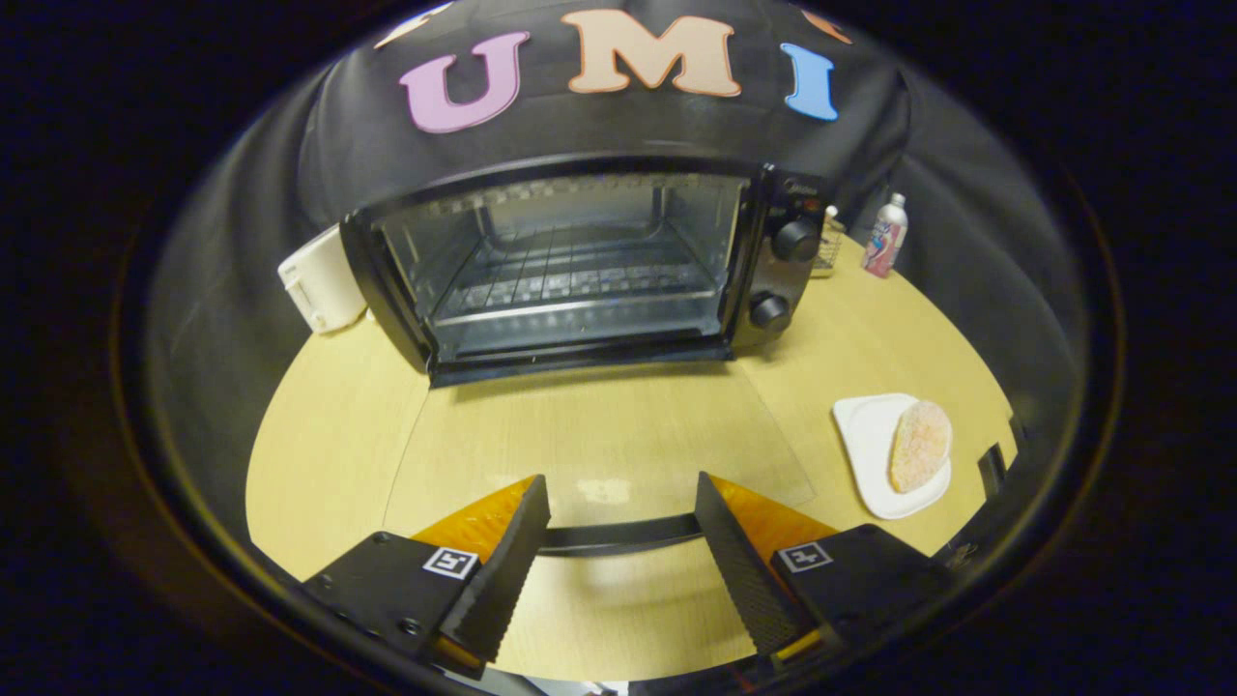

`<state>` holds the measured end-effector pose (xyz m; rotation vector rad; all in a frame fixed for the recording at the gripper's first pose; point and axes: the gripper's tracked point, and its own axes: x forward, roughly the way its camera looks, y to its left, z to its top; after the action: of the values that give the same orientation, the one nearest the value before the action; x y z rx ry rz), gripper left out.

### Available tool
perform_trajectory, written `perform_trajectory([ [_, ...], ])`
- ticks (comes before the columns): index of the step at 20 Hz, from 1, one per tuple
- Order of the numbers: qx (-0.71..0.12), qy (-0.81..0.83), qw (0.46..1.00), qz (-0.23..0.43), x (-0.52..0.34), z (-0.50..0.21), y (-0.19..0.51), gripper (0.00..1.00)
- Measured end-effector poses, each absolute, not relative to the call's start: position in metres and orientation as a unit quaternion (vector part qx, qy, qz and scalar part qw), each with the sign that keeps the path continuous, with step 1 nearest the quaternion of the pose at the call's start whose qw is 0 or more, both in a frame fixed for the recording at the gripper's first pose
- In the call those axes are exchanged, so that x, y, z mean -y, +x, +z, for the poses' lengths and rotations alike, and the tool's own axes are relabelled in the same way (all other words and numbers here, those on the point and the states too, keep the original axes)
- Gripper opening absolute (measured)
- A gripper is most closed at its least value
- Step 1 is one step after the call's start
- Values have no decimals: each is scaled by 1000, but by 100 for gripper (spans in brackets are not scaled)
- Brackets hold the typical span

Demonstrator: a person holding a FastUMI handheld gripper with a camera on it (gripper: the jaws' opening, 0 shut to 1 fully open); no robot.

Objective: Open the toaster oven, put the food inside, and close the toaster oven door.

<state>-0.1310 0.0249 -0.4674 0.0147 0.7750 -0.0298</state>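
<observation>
Gaping wide, the claw (618,512) straddles the lowered glass door's handle (618,534), gripping nothing.

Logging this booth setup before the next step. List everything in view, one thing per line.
toaster oven: one, black, back of the table, door folded down flat, wire rack inside
door handle: one, black bar, between the claw's fingers
table: one, light wood
plate: one, white, right of the open door
food: one, pale orange round piece, on the plate
bottle: one, white, right of the oven
white appliance: one, left of the oven
claw: one, fingers open around the handle, not pressing
</observation>
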Motion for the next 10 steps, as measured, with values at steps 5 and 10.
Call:
perform_trajectory([
  [5, -328, 13, 935, -131, 66, -428, -107, 96],
  [10, -341, 21, 906, -248, 153, -440, -109, 96],
])
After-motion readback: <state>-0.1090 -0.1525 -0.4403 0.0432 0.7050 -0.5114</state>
